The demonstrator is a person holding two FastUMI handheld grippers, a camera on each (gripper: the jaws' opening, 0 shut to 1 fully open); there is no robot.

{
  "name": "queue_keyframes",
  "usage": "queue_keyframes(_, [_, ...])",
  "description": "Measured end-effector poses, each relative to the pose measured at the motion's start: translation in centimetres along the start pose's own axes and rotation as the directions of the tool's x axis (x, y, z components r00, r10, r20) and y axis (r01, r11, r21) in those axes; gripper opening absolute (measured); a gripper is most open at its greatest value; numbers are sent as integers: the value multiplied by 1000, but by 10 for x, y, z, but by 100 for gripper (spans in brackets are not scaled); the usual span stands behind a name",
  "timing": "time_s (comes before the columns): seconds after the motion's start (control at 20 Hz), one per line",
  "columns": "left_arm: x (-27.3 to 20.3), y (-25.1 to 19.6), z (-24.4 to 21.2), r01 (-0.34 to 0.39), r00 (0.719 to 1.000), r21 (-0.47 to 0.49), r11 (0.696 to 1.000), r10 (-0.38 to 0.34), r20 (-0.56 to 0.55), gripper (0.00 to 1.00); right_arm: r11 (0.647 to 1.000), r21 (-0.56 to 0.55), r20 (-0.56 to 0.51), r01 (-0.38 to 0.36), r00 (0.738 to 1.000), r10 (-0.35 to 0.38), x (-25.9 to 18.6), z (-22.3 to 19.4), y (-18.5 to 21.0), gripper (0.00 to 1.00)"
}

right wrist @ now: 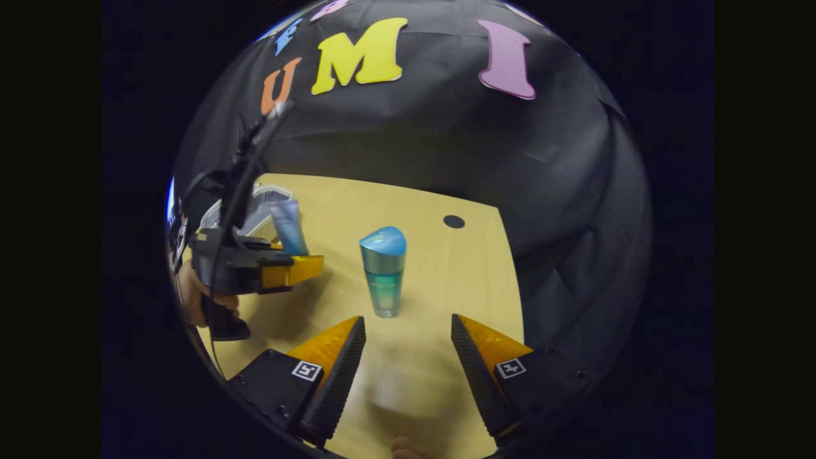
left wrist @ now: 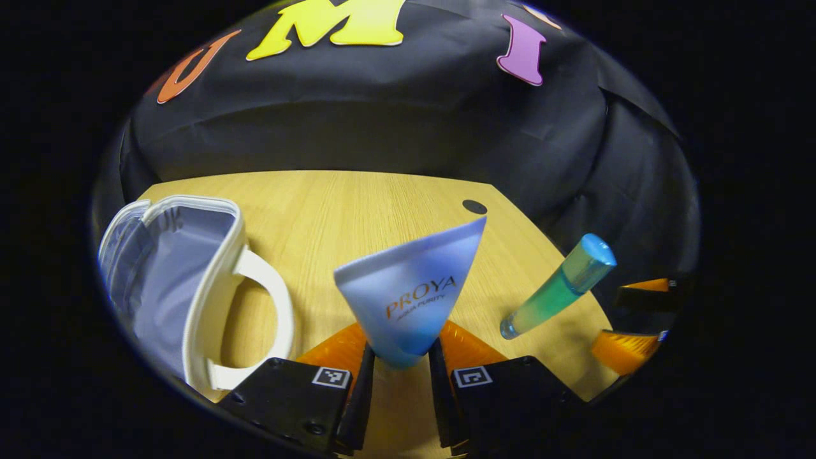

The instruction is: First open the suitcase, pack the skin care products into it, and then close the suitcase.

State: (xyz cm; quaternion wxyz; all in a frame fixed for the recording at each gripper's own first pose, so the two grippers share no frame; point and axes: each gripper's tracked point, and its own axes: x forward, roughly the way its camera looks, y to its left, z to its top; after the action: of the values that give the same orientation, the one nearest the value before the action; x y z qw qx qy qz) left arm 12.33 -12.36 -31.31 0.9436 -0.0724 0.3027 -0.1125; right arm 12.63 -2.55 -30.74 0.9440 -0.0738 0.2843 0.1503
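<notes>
Left gripper (left wrist: 400, 363) fingers clamp tube (left wrist: 414, 296) near its cap end, just right of open suitcase (left wrist: 172, 280). Right gripper (right wrist: 408, 357) fingers spread wide, empty, short of upright bottle (right wrist: 383, 271) on table (left wrist: 357, 204), well right of suitcase.

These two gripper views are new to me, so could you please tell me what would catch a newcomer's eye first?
First, the pale blue squeeze tube, clamped between the fingers of the left gripper, low in the left gripper view. To its left, the small white suitcase stands open on the light wooden table, showing its grey lining. In the right gripper view, a teal glass bottle with a blue cap stands upright ahead of the open right gripper.
</notes>
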Motion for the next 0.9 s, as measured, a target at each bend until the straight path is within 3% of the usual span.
queue_keyframes(0.05, [-16, 1, 6, 0, 1000, 5, 1000, 0, 9, 45, 1000, 1, 4, -1, 1000, 1, 10, 4, 4, 81])
queue_keyframes(0.1, [-32, 0, 9, 7, 1000, 6, 1000, -7, 12, 51, 1000, 1, 3, 8, 1000, -8, 22, 5, 5, 81])
queue_keyframes(0.15, [-48, 4, 12, -6, 1000, 9, 1000, 5, 11, 45, 1000, 6, 3, 17, 1000, -17, 31, 7, 6, 80])
queue_keyframes(0.55, [-166, 70, 31, -158, 986, -46, 986, 160, 49, 43, 989, 106, 19, 107, 994, -110, 79, 22, 11, 80])
queue_keyframes(0.7, [-201, 96, 37, -187, 980, -28, 982, 189, 65, 43, 978, 139, 7, 153, 988, -155, 82, 18, 11, 64])
queue_keyframes(0.8, [-216, 118, 42, -211, 975, -28, 977, 213, 67, 43, 974, 150, 4, 170, 985, -172, 79, 16, 14, 43])
queue_keyframes(0.9, [-224, 137, 49, -216, 973, -36, 976, 219, 76, 43, 966, 157, -11, 208, 978, -209, 67, 14, 16, 40])
